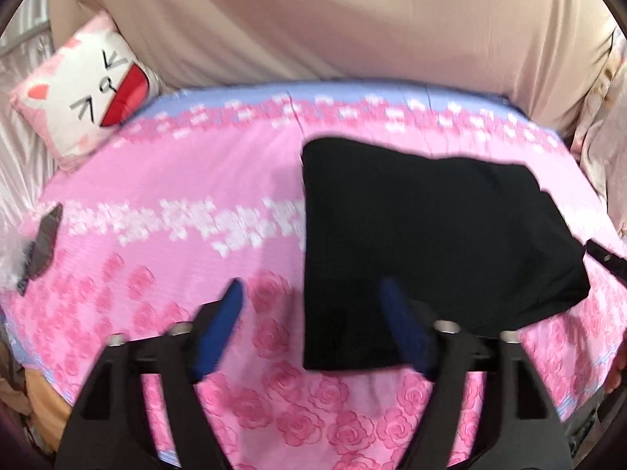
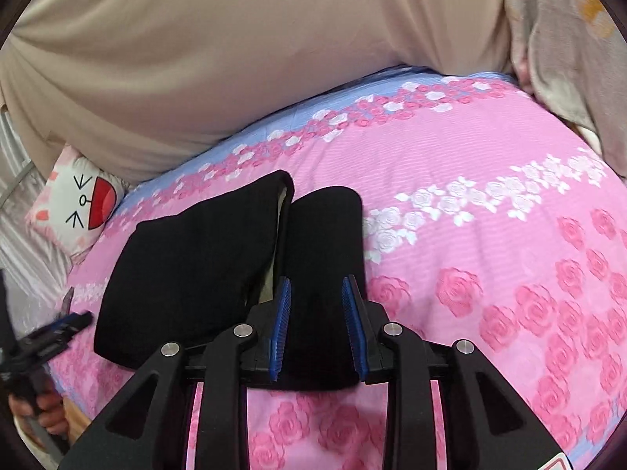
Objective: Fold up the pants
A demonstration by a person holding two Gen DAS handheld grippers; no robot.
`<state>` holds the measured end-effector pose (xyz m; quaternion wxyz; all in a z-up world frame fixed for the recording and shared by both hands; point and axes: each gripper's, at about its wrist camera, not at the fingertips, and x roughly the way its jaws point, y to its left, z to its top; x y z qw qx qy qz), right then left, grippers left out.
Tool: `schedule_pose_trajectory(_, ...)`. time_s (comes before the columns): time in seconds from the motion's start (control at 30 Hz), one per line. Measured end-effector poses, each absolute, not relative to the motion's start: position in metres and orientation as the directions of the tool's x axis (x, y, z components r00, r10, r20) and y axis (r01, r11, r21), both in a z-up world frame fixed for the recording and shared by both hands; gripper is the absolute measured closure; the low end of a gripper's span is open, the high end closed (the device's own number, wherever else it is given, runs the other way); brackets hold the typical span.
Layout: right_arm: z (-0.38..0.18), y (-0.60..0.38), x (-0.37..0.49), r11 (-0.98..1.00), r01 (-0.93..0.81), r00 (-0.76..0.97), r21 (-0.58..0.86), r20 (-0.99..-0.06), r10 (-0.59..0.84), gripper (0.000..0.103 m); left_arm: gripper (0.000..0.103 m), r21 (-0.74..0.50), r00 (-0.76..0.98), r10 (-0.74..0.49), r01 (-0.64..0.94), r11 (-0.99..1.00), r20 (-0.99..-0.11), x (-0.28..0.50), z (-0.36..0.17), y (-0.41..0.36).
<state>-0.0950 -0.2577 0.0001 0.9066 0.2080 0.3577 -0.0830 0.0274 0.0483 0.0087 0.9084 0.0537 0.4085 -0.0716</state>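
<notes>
The black pants (image 1: 431, 243) lie folded in a compact block on the pink rose bedspread (image 1: 176, 180). In the right wrist view the pants (image 2: 203, 266) show a thick folded part on the left and a flatter part under my gripper. My left gripper (image 1: 313, 293) is open and empty; its right finger hovers over the pants' near left corner, its left finger over the bedspread. My right gripper (image 2: 316, 286) is open, its blue pads on either side of the flatter part's near end, not closed on it. The left gripper also shows at the left edge of the right wrist view (image 2: 74, 319).
A cat-face pillow (image 1: 84, 86) lies at the bed's far left corner, against a beige padded headboard (image 1: 313, 19). A dark flat object (image 1: 41, 243) lies at the bed's left edge. Pale floral bedding (image 2: 556, 39) is bunched at the far right.
</notes>
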Motion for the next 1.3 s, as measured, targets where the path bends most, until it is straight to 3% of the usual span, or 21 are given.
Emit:
schedule_pose_trajectory(0.13, -0.008, -0.258, -0.074, 0.917, 0.276, 0.707, 0.289, -0.707, 0.010, 0.075, 0.019, 0.078, 0.679, -0.063, 0.175, 0.981, -0.731, 0.036, 0.012, 0.037)
schedule_pose_trajectory(0.23, -0.007, -0.248, -0.061, 0.930, 0.222, 0.696, 0.294, -0.716, 0.060, 0.075, 0.019, 0.050, 0.651, -0.114, 0.227, 0.973, -0.750, 0.036, 0.008, 0.023)
schedule_pose_trajectory(0.37, -0.001, -0.250, -0.059, 0.858, 0.125, 0.706, 0.499, -0.652, 0.276, 0.075, 0.012, 0.042, 0.620, -0.223, 0.382, 0.923, -0.752, 0.018, 0.004, -0.012)
schedule_pose_trajectory(0.43, 0.003, -0.249, -0.062, 0.867, 0.132, 0.708, 0.480, -0.658, 0.257, 0.070, 0.011, 0.049, 0.613, -0.265, 0.447, 0.893, -0.744, 0.009, 0.001, -0.031)
schedule_pose_trajectory(0.5, 0.001, -0.251, -0.067, 0.854, 0.133, 0.699, 0.503, -0.659, 0.279, 0.057, 0.011, 0.080, 0.615, -0.271, 0.481, 0.873, -0.740, 0.005, -0.003, -0.046)
schedule_pose_trajectory(0.6, -0.007, -0.250, -0.072, 0.818, 0.116, 0.673, 0.563, -0.650, 0.352, 0.057, 0.011, 0.103, 0.605, -0.284, 0.524, 0.845, -0.744, 0.002, -0.013, -0.066)
schedule_pose_trajectory(0.73, -0.002, -0.245, -0.077, 0.822, 0.106, 0.688, 0.560, -0.638, 0.346, 0.057, 0.011, 0.092, 0.571, -0.308, 0.565, 0.820, -0.761, 0.002, -0.022, -0.081)
schedule_pose_trajectory(0.87, 0.007, -0.226, -0.058, 0.890, 0.083, 0.674, 0.448, -0.683, 0.281, 0.057, 0.010, 0.095, 0.542, -0.365, 0.645, 0.759, -0.757, -0.002, -0.026, -0.099)
schedule_pose_trajectory(1.0, 0.009, -0.206, -0.027, 0.905, 0.016, 0.640, 0.426, -0.700, 0.318, 0.058, 0.012, 0.074, 0.516, -0.410, 0.685, 0.725, -0.752, 0.003, -0.027, -0.121)
schedule_pose_trajectory(1.03, 0.008, -0.205, -0.023, 0.905, 0.009, 0.637, 0.425, -0.700, 0.323, 0.058, 0.026, 0.040, 0.495, -0.436, 0.695, 0.718, -0.752, 0.010, -0.027, -0.125)
schedule_pose_trajectory(1.07, 0.008, -0.205, -0.018, 0.906, 0.007, 0.633, 0.424, -0.703, 0.324, 0.058, 0.048, -0.001, 0.470, -0.453, 0.693, 0.721, -0.758, 0.018, -0.029, -0.126)
schedule_pose_trajectory(1.1, 0.009, -0.208, -0.017, 0.907, 0.016, 0.633, 0.422, -0.706, 0.317, 0.058, 0.052, -0.048, 0.432, -0.463, 0.689, 0.723, -0.774, 0.029, -0.033, -0.127)
schedule_pose_trajectory(1.17, 0.017, -0.228, -0.025, 0.887, 0.043, 0.671, 0.461, -0.671, 0.316, 0.058, 0.072, -0.136, 0.384, -0.469, 0.641, 0.756, -0.796, 0.051, -0.041, -0.120)
schedule_pose_trajectory(1.27, 0.027, -0.258, -0.051, 0.885, 0.094, 0.721, 0.457, -0.644, 0.256, 0.058, 0.085, -0.237, 0.364, -0.517, 0.591, 0.771, -0.775, 0.067, -0.037, -0.095)
schedule_pose_trajectory(1.3, 0.025, -0.266, -0.056, 0.889, 0.112, 0.715, 0.443, -0.657, 0.237, 0.057, 0.085, -0.244, 0.374, -0.517, 0.577, 0.779, -0.770, 0.070, -0.036, -0.090)
